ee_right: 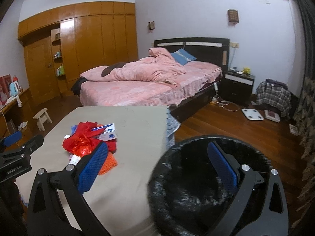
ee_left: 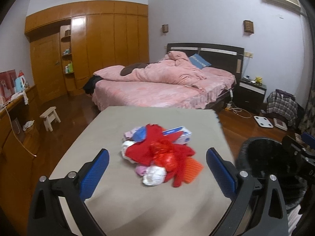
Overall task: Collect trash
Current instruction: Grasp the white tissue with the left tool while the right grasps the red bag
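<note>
A heap of trash (ee_left: 159, 153) lies on the beige table (ee_left: 137, 206): red wrappers, crumpled white paper (ee_left: 154, 175), an orange mesh piece (ee_left: 194, 168) and a blue-and-white box (ee_left: 181, 134). My left gripper (ee_left: 157, 172) is open, its blue pads either side of the heap's near end. The heap also shows in the right wrist view (ee_right: 90, 143). A bin lined with a black bag (ee_right: 206, 177) stands at the table's right edge. My right gripper (ee_right: 157, 167) is open and empty, straddling the bin's near left rim.
A pink bed (ee_left: 157, 86) stands beyond the table. A small wooden stool (ee_left: 50, 118) and a counter with a kettle (ee_left: 19, 82) are at the left. A scale (ee_right: 252, 114), cables and a plaid bag (ee_right: 273, 96) lie on the wood floor at the right.
</note>
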